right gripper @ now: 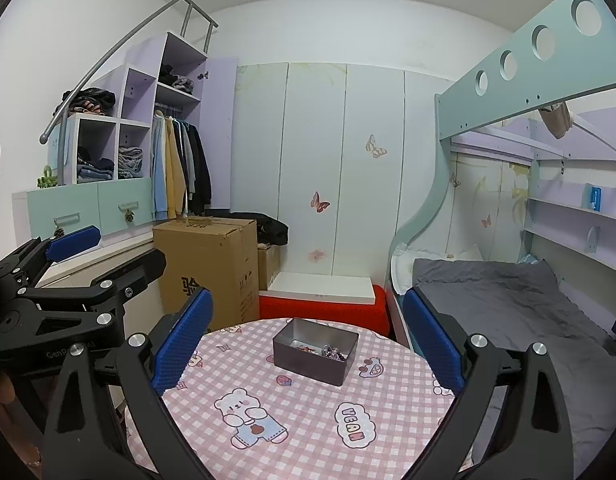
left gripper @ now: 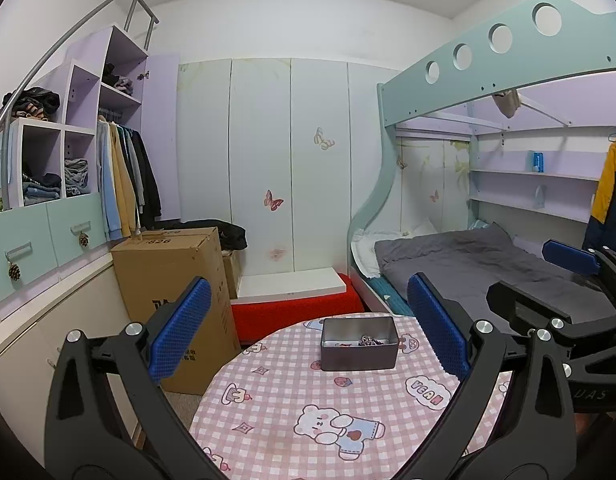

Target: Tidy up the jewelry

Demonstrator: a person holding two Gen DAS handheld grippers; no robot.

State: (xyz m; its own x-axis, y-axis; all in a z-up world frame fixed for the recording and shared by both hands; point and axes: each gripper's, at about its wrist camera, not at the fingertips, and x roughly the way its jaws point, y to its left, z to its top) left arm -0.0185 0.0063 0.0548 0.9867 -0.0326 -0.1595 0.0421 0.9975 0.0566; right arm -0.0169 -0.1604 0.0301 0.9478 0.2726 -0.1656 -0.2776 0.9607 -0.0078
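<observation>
The small dark grey rectangular metal tin (left gripper: 359,344) sits near the far edge of the pink-checked round bench (left gripper: 292,408), jewelry (right gripper: 333,352) already inside. Both the left gripper (left gripper: 308,332) and right gripper (right gripper: 308,340) hover with fingers spread wide, holding nothing. Sorting looks nearly finished or not begun; next needs a reach into the tin.

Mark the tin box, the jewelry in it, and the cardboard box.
tin box (right gripper: 308,370), right wrist view, front wall.
jewelry (right gripper: 332,352), right wrist view, purple bead pile.
cardboard box (left gripper: 164,280), left wrist view, front face.

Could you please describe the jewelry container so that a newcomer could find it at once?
Find the round table with the pink checked cloth. Toward its far edge stands a grey metal tin, open-topped, holding jewelry. It is the only object on the table.
</observation>
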